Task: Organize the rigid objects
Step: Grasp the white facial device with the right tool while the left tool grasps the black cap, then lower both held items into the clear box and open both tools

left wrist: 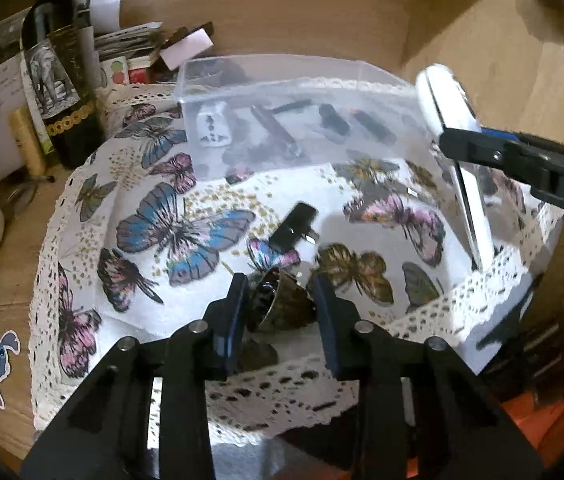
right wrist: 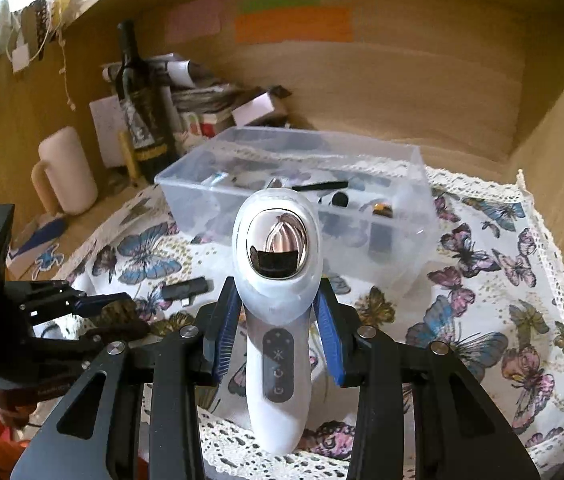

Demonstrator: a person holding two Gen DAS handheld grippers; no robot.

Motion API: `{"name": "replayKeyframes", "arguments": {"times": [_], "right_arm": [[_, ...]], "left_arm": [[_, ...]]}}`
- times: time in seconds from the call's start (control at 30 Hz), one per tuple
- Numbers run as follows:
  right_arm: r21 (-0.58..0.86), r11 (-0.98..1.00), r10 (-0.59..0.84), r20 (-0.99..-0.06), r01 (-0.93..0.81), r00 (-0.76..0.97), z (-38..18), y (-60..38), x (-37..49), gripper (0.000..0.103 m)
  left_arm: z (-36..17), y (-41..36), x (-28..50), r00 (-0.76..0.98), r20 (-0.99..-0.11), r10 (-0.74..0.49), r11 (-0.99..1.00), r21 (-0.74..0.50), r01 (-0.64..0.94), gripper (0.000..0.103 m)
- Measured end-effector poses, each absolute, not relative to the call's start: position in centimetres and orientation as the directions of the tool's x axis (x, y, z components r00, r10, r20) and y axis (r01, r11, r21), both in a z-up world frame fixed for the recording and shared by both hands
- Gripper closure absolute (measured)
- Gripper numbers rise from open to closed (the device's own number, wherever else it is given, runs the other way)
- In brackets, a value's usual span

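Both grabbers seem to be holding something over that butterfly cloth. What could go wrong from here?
1. The right hand-held gripper holds the tall white device only at its narrow neck; the heavy-looking head could tip or slip.
2. The clear bin already holds several items, so the device may not lie flat in it.
3. The left hand-held gripper holds a small shiny cup close to the black plug on the cloth; it might knock it.

On my right claw (left wrist: 448,140), the black body shows white letters "DAS", cut off at the frame edge. I read nothing else.
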State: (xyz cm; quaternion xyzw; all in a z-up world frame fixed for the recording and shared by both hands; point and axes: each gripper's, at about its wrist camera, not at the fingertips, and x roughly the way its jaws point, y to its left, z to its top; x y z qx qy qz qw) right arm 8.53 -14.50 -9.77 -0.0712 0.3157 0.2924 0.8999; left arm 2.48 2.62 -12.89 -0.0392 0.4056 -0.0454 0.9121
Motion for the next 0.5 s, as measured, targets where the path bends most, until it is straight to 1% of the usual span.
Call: {"name": "replayKeyframes", "arguments": {"times": [0.5], "right_arm": [[0.03,0.859,0.455,-0.5,-0.51,0.737,-5.5,-15.7,10.8,0.069]], "left_arm": [[-6.7,3.8,6.2,0.792,-0.603,-0.102,0.994,-0.087,0.062,0.07]]}}
